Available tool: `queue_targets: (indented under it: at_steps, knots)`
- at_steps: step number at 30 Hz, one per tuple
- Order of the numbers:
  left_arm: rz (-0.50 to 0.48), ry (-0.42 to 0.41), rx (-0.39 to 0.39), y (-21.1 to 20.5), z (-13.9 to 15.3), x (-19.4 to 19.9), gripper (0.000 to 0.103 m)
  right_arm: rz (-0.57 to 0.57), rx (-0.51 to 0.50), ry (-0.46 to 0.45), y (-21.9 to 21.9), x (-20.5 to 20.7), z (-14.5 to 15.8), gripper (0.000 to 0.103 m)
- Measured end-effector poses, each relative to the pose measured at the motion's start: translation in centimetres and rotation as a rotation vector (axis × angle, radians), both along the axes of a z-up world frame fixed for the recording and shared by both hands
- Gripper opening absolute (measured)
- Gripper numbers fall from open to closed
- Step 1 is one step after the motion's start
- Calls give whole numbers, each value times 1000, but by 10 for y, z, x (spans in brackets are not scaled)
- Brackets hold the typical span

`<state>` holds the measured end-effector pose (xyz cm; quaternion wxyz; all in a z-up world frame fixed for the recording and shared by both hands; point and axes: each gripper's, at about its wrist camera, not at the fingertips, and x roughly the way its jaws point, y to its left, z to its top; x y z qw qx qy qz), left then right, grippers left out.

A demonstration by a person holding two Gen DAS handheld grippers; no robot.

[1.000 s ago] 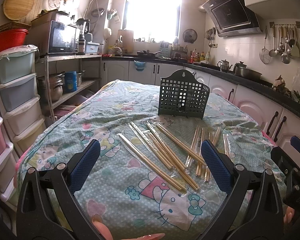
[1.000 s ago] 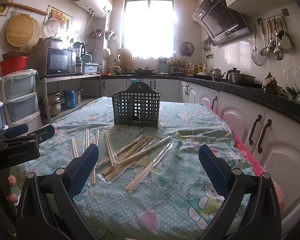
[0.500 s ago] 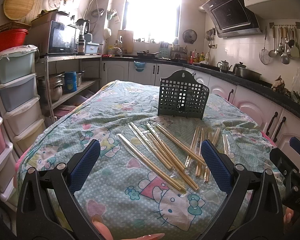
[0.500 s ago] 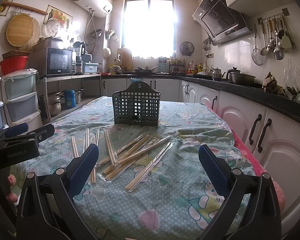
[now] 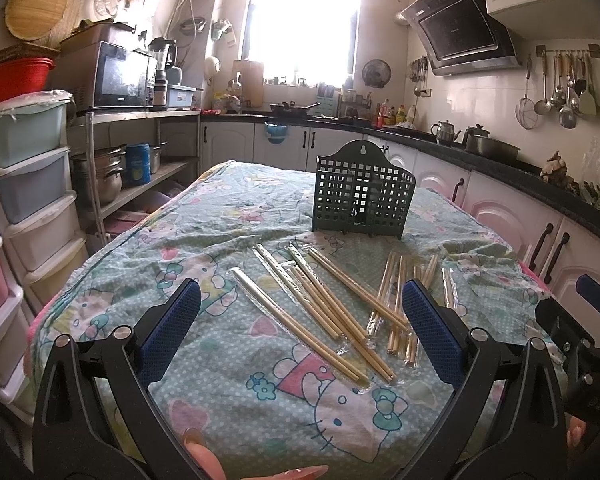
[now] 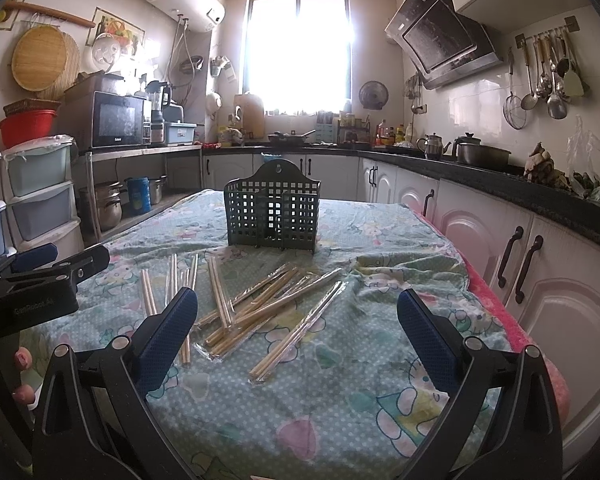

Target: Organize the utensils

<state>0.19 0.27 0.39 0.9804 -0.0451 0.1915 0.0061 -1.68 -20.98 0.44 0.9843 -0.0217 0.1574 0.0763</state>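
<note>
Cartoon-print tablecloth [image 5: 228,208]: one green holder [image 5: 362,194], many scattered chopsticks [image 5: 324,304].

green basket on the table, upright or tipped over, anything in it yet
Upright on its base. The green basket looks empty through its grid; the chopsticks lie on the tablecloth.

Clothed table [image 5: 188,232]: chopsticks [image 5: 324,304], perhaps wrapped; basket [image 5: 362,196].
</note>
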Motion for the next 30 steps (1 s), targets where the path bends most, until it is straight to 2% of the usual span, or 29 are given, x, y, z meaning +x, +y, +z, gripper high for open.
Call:
queue_targets:
  at_steps: [13, 17, 22, 30]
  knots:
    - [22, 50, -46, 17, -9, 19, 92, 40, -31, 42, 10, 18, 0, 97]
    - [20, 84, -69, 26, -13, 27, 92, 73, -59, 86, 17, 36, -2, 97]
    - [7, 116, -95, 38, -17, 40, 92, 131, -31, 213, 20, 72, -8, 97]
    - [13, 243, -103, 49, -29, 78, 92, 167, -21, 306, 23, 119, -12, 97]
